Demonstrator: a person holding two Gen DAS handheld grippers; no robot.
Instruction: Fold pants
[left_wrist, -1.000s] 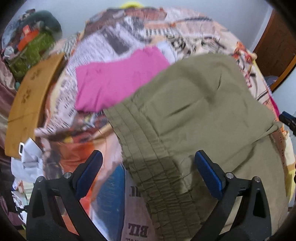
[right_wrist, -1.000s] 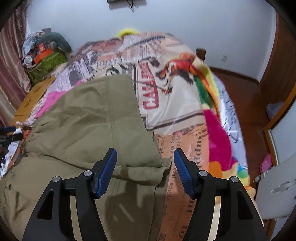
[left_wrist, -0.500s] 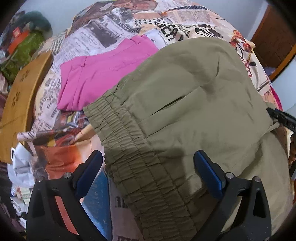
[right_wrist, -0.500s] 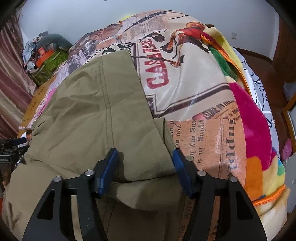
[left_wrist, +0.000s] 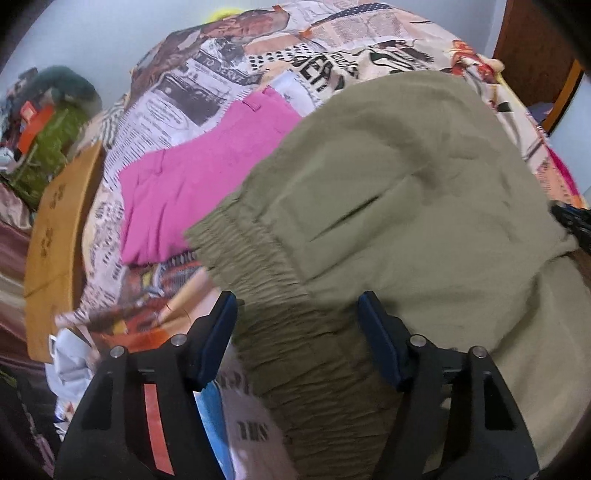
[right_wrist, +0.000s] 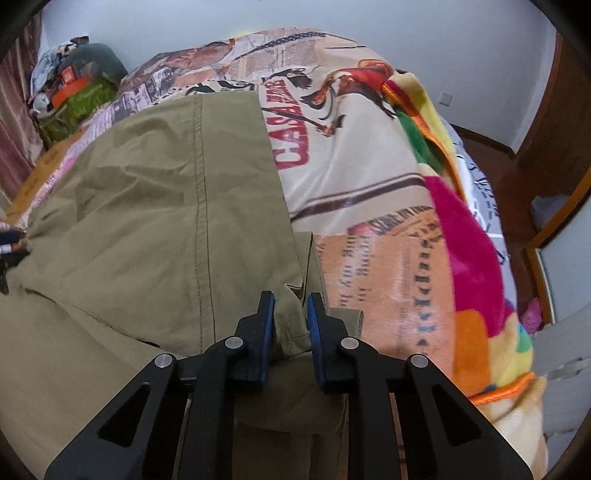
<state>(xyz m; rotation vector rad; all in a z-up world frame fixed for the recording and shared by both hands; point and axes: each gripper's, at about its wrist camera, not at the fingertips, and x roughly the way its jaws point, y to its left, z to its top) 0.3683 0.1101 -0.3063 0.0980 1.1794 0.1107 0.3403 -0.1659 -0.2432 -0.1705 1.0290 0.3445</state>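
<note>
Olive-green pants (left_wrist: 388, 206) lie folded over on a printed blanket; they also fill the left of the right wrist view (right_wrist: 155, 206). Their elastic waistband (left_wrist: 280, 295) runs between the jaws of my left gripper (left_wrist: 297, 325), which stands open around it, narrower than before. My right gripper (right_wrist: 290, 317) is shut on the folded side edge of the pants, with cloth pinched between the blue pads. The tip of the right gripper shows at the right edge of the left wrist view (left_wrist: 576, 221).
Folded pink pants (left_wrist: 192, 184) lie on the blanket beyond the waistband. A wooden board (left_wrist: 55, 236) and a pile of bags (left_wrist: 44, 125) stand at the left. The bed's right edge (right_wrist: 517, 384) drops to the floor, with a wooden door frame (right_wrist: 554, 229) beyond.
My right gripper has closed from wide open onto the pants' folded edge. My left gripper has moved in over the waistband and its jaws have narrowed.
</note>
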